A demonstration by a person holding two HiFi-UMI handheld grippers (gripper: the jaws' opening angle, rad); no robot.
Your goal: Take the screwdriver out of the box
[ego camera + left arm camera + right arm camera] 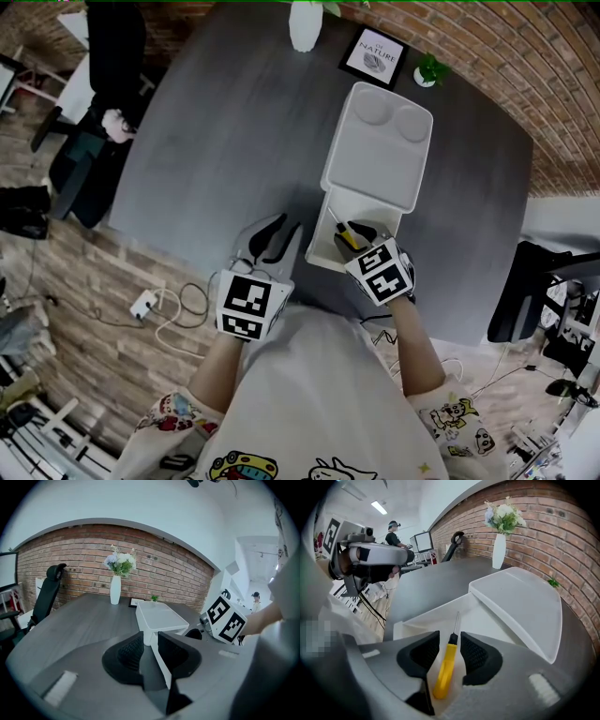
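An open white box (330,225) stands on the grey table, its lid (380,145) swung back. On its floor lies a screwdriver (348,234) with a yellow handle (445,667) and a thin metal shaft pointing away. My right gripper (450,640) reaches down into the box (487,618) with one jaw on each side of the handle; a small gap shows at both pads, so it is open. My left gripper (149,646) hovers open and empty just left of the box (159,616), over the table (278,234).
A white vase of flowers (306,23), a framed print (373,56) and a small potted plant (428,70) stand along the table's far edge. Office chairs sit at the left (89,141) and right (530,291). Cables (164,305) lie on the wooden floor.
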